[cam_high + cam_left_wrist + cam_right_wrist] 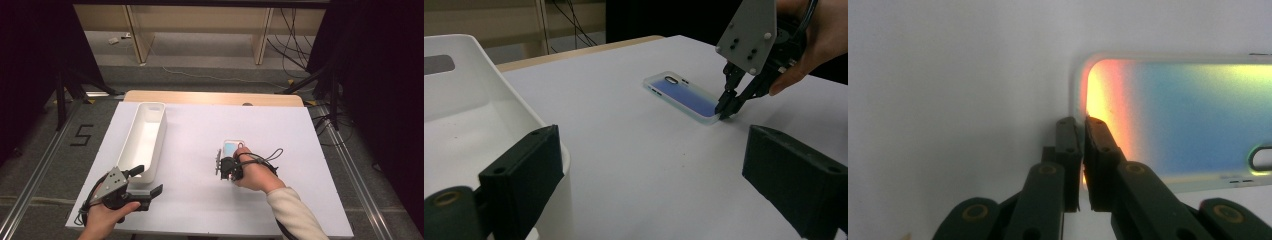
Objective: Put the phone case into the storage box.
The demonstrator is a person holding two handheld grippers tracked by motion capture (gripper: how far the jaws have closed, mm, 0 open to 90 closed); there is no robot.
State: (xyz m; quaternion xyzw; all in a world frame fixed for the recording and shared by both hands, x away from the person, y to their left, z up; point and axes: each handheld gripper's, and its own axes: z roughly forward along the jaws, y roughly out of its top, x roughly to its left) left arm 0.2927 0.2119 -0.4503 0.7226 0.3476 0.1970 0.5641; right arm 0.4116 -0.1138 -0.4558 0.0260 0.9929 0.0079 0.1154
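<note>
Downward, right gripper [1082, 165] on phone case [1178, 120] rim

This is looking like a lab or recording studio rather than a home. Black curtains [30, 75] are hanging on both sides, stands [320, 80] are standing on a grey carpeted floor [50, 165], cables [290, 40] are trailing behind, a taped number five [81, 135] is marking the floor, and a white board [200, 200] is covering the wooden table [210, 97].
</note>
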